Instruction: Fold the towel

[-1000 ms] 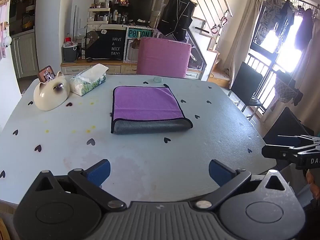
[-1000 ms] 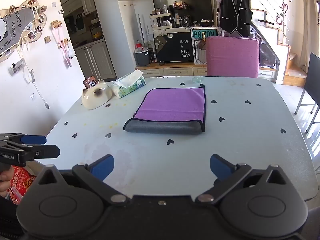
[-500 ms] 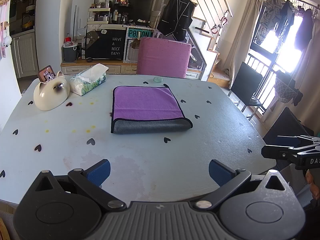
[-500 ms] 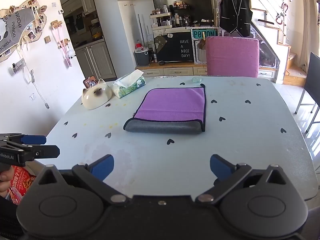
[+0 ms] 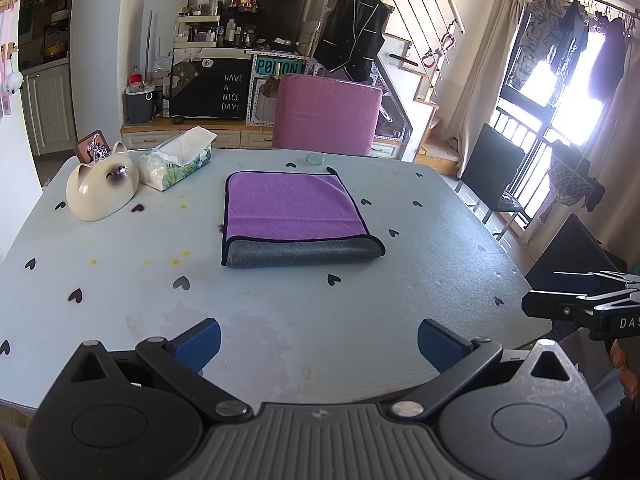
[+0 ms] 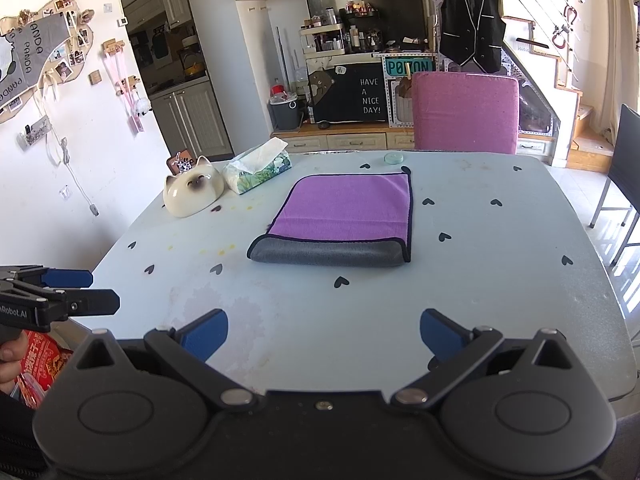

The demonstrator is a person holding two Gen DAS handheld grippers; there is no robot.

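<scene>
We see the right gripper (image 5: 568,300) cut off by the right edge of the left wrist view, and the left gripper (image 6: 76,292) by the left edge of the right wrist view. The towel (image 5: 292,216) hides its lower layers under the fold. The shelf bottles (image 6: 352,36) are too small to tell apart.
</scene>
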